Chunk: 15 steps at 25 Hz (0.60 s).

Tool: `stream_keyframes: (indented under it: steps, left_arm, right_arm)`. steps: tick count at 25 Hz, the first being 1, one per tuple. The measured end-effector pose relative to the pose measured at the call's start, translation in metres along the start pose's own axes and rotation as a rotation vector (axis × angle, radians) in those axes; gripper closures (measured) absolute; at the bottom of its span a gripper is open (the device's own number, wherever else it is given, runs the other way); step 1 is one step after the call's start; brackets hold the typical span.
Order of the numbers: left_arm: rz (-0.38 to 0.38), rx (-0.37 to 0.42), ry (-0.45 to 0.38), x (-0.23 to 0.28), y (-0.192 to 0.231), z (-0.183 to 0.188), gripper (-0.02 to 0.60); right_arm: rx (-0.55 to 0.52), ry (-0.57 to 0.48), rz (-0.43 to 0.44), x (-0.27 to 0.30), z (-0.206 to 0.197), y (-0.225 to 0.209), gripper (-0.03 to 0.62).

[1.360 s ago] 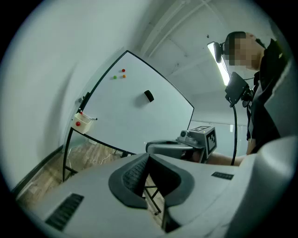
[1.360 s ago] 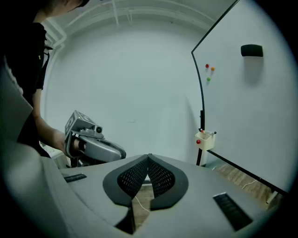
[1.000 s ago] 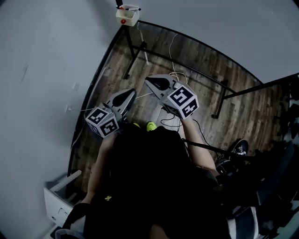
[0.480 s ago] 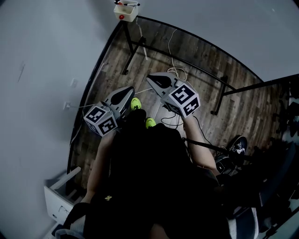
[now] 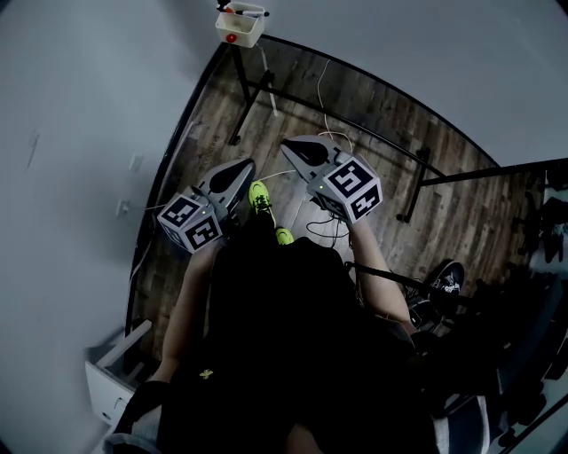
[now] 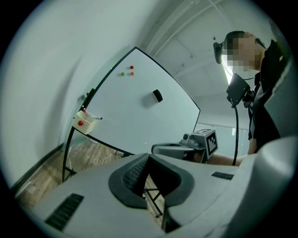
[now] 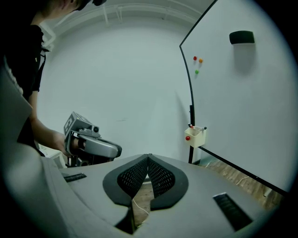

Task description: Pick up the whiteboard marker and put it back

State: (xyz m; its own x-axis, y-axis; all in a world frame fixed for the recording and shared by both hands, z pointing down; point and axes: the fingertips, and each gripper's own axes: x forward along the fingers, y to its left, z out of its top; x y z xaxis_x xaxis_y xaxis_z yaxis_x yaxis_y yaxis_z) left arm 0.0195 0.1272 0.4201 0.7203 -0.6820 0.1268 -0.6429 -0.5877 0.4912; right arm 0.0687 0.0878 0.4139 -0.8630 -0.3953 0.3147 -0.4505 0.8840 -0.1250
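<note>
A small white tray (image 5: 241,27) hangs at the whiteboard's (image 5: 426,53) lower left corner, with whiteboard markers (image 5: 248,13) standing in it. The left gripper view shows the same tray (image 6: 86,123) far ahead and to the left, and the right gripper view shows the tray (image 7: 197,135) ahead and to the right. My left gripper (image 5: 240,168) is shut and holds nothing. Beside it, my right gripper (image 5: 293,146) is also shut and empty. Both are held out over the wooden floor, well short of the tray. The left gripper's jaws (image 6: 148,156) and the right gripper's jaws (image 7: 148,157) meet at their tips.
The board stands on a black frame (image 5: 253,97) with legs on the floor. White cables (image 5: 333,142) trail under it. A black eraser (image 6: 158,96) and coloured magnets (image 6: 127,71) stick to the board. My yellow-green shoe (image 5: 259,197) is below the grippers. A white cabinet (image 5: 111,381) sits lower left.
Both grippers have moved forward towards the whiteboard, still shut. A yellow-green shoe has stepped forward between them.
</note>
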Motion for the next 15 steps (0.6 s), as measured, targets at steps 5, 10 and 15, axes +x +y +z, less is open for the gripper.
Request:
stream_keyframes:
  steps: [5, 10, 15]
  left_arm:
    - [0.001, 0.002, -0.011, 0.008, 0.025, 0.016, 0.568]
    - [0.005, -0.029, -0.024, 0.013, 0.058, 0.029, 0.568]
    - [0.007, -0.041, -0.036, 0.021, 0.09, 0.044, 0.568]
  right_arm:
    - [0.002, 0.01, 0.003, 0.023, 0.008, -0.014, 0.599]
    - [-0.005, 0.029, 0.016, 0.05, 0.015, -0.026, 0.599]
    - [-0.017, 0.043, 0.019, 0.079, 0.025, -0.041, 0.599]
